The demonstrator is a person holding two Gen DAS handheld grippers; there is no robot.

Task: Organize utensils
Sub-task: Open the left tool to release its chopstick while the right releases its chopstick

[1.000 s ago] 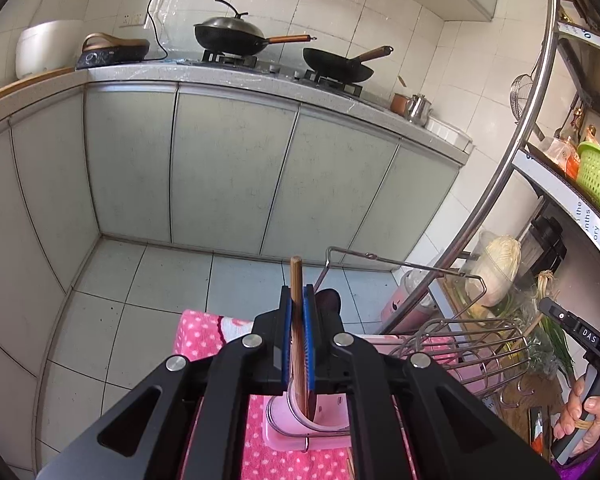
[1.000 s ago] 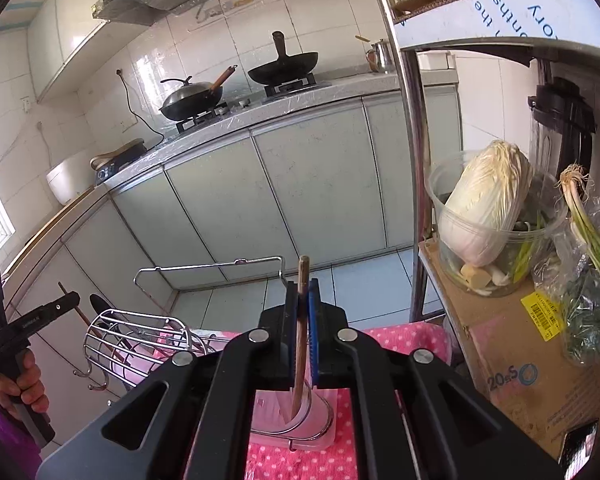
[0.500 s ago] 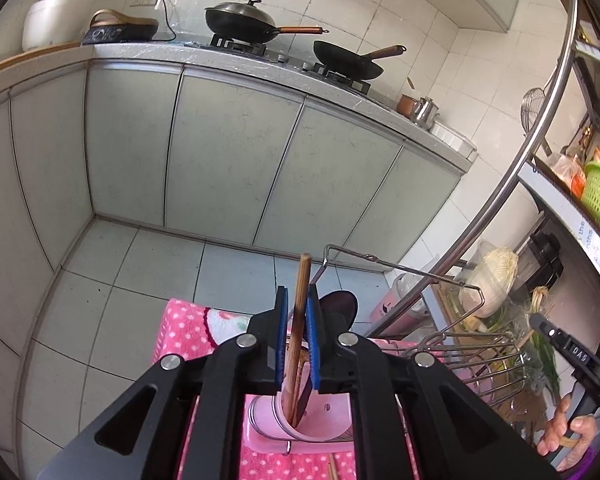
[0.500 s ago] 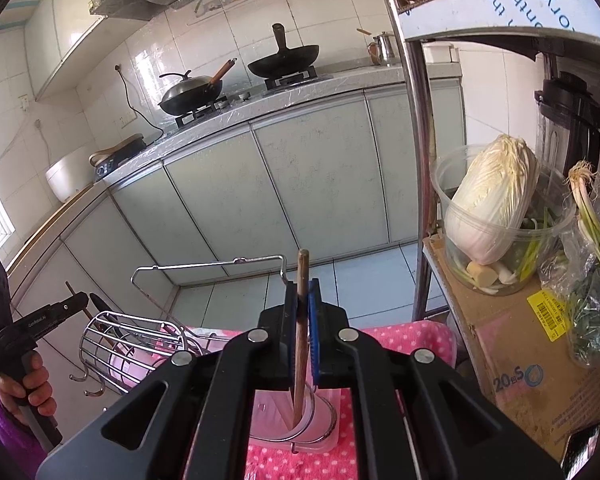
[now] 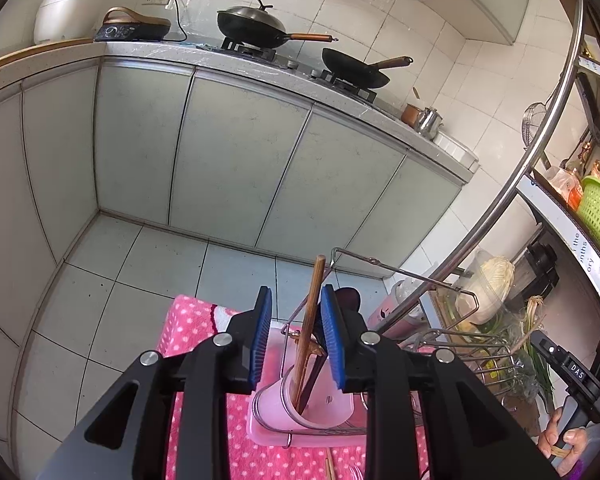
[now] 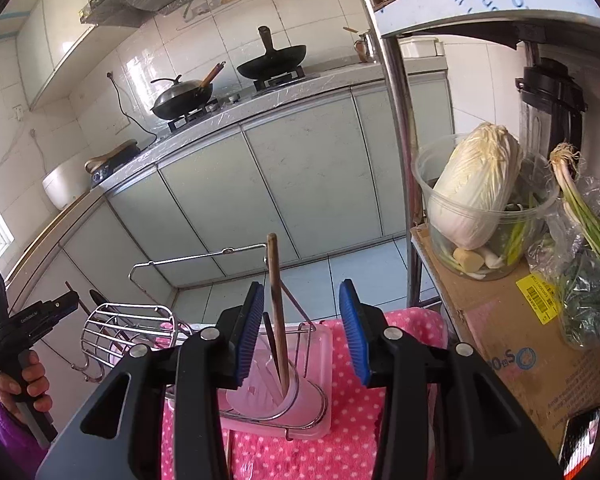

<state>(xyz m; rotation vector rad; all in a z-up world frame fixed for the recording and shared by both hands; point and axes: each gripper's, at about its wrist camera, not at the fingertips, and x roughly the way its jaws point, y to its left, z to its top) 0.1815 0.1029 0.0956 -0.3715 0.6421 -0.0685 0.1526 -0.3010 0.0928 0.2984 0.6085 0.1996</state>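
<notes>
In the left wrist view, the left gripper [image 5: 296,340] has its two blue-padded jaws spread apart. Between them stands a long brown wooden utensil handle [image 5: 310,320], tilted a little to the right and very close to the right pad; I cannot tell if it touches. Its lower end sits in a pale pink plastic holder cup [image 5: 300,408] together with a darker utensil. The cup rests in a thin wire rack [image 5: 400,272] on a pink tray, and this stands on a pink cloth with white dots [image 5: 192,320]. At the right edge of this view a hand holds the other black gripper.

In the right wrist view, the right gripper [image 6: 302,332] is also wide open and holds nothing. The same wooden handle [image 6: 276,304] stands nearly upright in the pink cup [image 6: 268,392], near the left blue pad. To the left lies a round wire basket [image 6: 128,332]. To the right, a pale napa cabbage [image 6: 476,188] stands in a clear tub on a brown carton [image 6: 512,340], beside green onions [image 6: 580,208].
</notes>
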